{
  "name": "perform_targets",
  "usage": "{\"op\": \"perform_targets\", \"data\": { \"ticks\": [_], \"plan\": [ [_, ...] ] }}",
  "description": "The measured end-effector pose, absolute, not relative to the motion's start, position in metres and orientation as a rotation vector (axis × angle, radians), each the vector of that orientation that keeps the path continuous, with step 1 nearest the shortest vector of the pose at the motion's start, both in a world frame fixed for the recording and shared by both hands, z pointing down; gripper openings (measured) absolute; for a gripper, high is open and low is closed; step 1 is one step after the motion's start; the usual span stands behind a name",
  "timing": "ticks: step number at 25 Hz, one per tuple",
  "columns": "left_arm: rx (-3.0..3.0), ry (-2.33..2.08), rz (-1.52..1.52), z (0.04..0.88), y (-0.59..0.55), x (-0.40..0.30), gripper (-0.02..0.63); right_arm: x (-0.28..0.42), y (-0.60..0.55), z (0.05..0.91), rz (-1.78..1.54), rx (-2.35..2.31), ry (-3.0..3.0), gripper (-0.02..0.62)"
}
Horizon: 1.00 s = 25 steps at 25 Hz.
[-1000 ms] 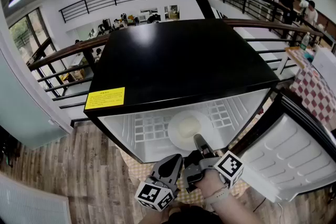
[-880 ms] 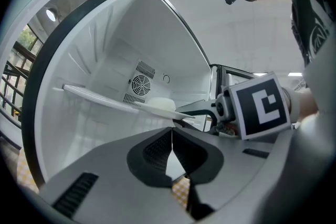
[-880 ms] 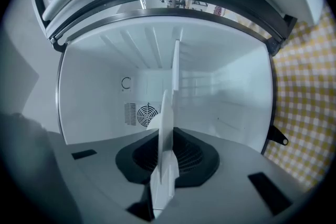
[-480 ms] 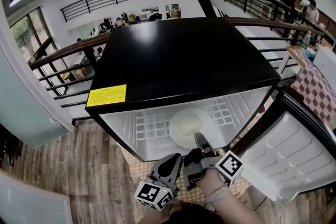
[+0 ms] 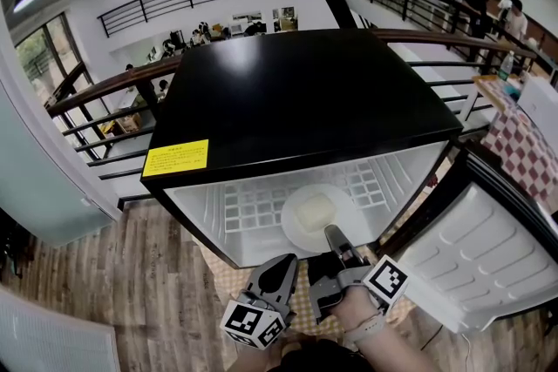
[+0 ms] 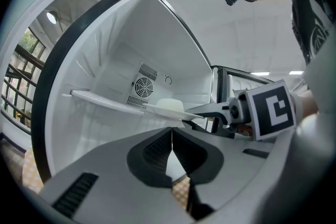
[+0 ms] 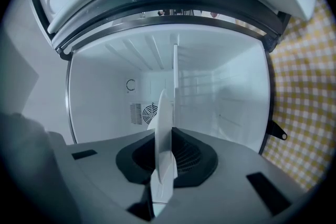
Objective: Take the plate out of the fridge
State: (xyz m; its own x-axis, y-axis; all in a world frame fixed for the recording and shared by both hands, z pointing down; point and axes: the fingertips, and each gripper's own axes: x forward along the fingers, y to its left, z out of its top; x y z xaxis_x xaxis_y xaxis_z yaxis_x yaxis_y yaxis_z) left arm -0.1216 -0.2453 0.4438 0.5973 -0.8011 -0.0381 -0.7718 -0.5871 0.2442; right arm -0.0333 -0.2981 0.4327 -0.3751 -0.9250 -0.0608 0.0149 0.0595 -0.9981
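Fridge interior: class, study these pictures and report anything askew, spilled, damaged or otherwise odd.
Nothing stands out. The plate lies level on the shelf with a pale block on it, its near rim clamped in the right claw. No spill or damage shows.

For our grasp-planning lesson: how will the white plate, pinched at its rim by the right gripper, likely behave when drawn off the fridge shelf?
The plate looks stiff: its rim runs straight in the right gripper. Held at one edge only, it will probably want to tip downward. The pale block on it may slide if it tilts.
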Motion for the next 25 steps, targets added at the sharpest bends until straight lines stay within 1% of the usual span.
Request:
{"op": "perform_targets", "data": {
  "ticks": [25],
  "plan": [
    [2.642, -1.337, -0.204, 0.442, -0.235, -0.128, 0.01, -0.02, -0.25, 0.431, -1.455, -0.913, 1.528, 0.052]
  ]
}}
